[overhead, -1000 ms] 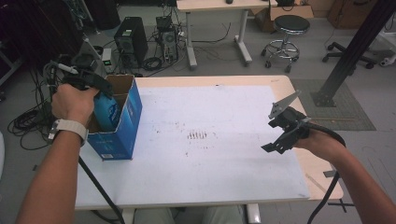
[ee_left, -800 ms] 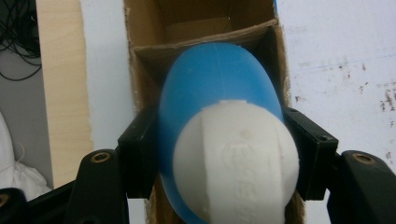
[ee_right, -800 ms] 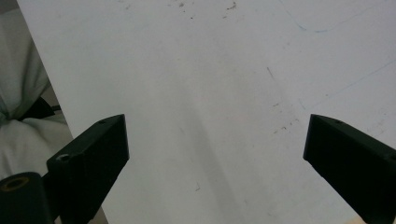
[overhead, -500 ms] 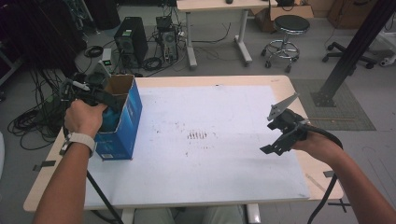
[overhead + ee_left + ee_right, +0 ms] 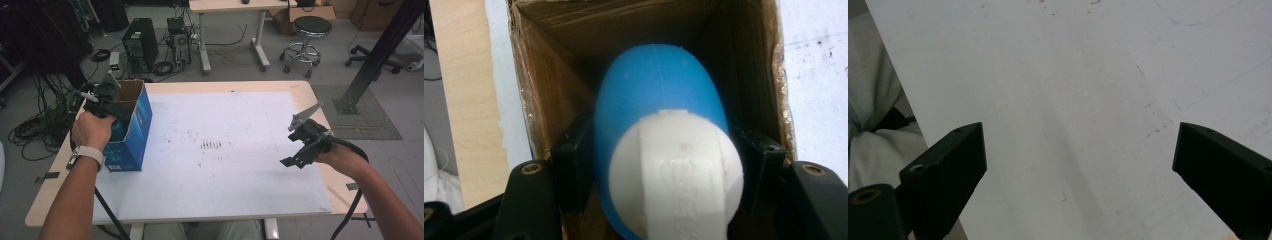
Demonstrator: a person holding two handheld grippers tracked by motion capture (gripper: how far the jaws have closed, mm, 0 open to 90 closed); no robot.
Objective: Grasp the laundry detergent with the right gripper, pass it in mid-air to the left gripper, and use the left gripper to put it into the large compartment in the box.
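Left gripper (image 5: 659, 165) pinches a blue-and-white bottle (image 5: 659, 125) between its jaws, down inside the open blue box (image 5: 131, 131) at the desk's (image 5: 260, 86) left edge. Right gripper (image 5: 1083, 165) hovers over the white sheet (image 5: 225, 150), jaws spread wide.

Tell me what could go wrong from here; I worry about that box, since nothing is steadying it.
1. The left gripper clamps a rounded blue and white object inside the narrow cardboard box; the smooth curve might slip from the jaws.
2. The box stands near the table's left edge, so a snag on its wall may tip or drag it.
3. The right gripper hangs open over the white sheet, too far to help.
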